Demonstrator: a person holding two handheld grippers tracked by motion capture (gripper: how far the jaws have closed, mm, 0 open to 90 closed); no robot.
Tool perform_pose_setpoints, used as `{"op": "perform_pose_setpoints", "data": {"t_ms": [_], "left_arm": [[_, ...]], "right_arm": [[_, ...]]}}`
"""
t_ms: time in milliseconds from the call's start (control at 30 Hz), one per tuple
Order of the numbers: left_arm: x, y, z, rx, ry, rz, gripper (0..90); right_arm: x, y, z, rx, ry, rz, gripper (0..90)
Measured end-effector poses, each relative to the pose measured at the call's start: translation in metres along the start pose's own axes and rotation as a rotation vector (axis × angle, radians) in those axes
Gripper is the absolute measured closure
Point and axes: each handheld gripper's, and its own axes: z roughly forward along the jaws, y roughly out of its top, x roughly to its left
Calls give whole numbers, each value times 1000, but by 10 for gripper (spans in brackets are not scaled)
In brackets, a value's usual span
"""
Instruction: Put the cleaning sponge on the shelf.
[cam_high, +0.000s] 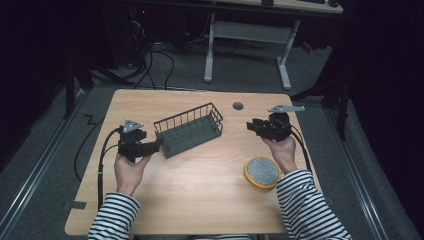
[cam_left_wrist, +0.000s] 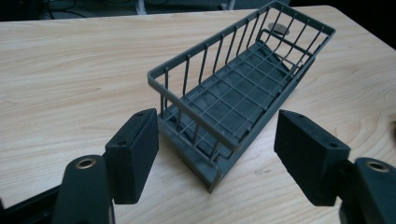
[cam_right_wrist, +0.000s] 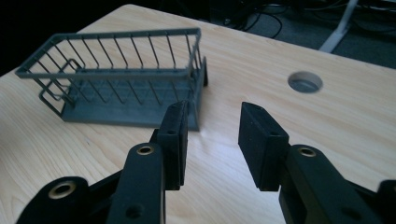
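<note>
A dark grey wire basket (cam_high: 190, 131) stands upright and empty on the wooden table (cam_high: 200, 190), left of centre. My left gripper (cam_high: 155, 146) is at the basket's near left end, held by a hand in a striped sleeve. In the left gripper view the basket (cam_left_wrist: 233, 93) has its short end between the two black pads (cam_left_wrist: 135, 154), with a gap on each side; the left gripper (cam_left_wrist: 215, 123) is open. My right gripper (cam_high: 251, 126) hovers right of the basket, pointing toward it. In the right gripper view the right gripper (cam_right_wrist: 212, 116) is open with nothing between its pads, and the basket (cam_right_wrist: 116, 88) lies beyond them.
A round yellow-rimmed scrubber with a grey speckled top (cam_high: 262, 171) lies near the right forearm. A cable hole (cam_high: 238, 106) sits in the table behind the basket's right end. Cables trail off the table's left edge.
</note>
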Motion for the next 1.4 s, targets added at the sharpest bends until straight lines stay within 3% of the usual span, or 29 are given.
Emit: {"op": "perform_pose_setpoints", "data": {"t_ms": [100,300,433,533,700,800,967,1267,1400], "left_arm": [[2,4,7,16,9,-10,314],[8,7,18,35,25,-44,326],[9,8,21,39,30,-48,329],[10,9,25,45,38,-54,336],[11,9,29,55,51,-50,346],[11,8,32,58,57,-48,352],[13,7,35,64,64,-40,357],[10,6,39,80,40,-33,394],[6,4,40,93,38,-5,417]], "right_arm": [[5,11,11,6,17,1,624],[15,29,38,39,7,-37,610],[18,35,52,61,6,-33,605],[24,41,71,91,-7,-42,592],[28,44,88,119,-30,-42,583],[28,45,102,136,-53,-22,567],[28,46,111,141,-63,-6,562],[27,43,123,191,-69,4,574],[25,41,122,185,-43,23,612]]}}
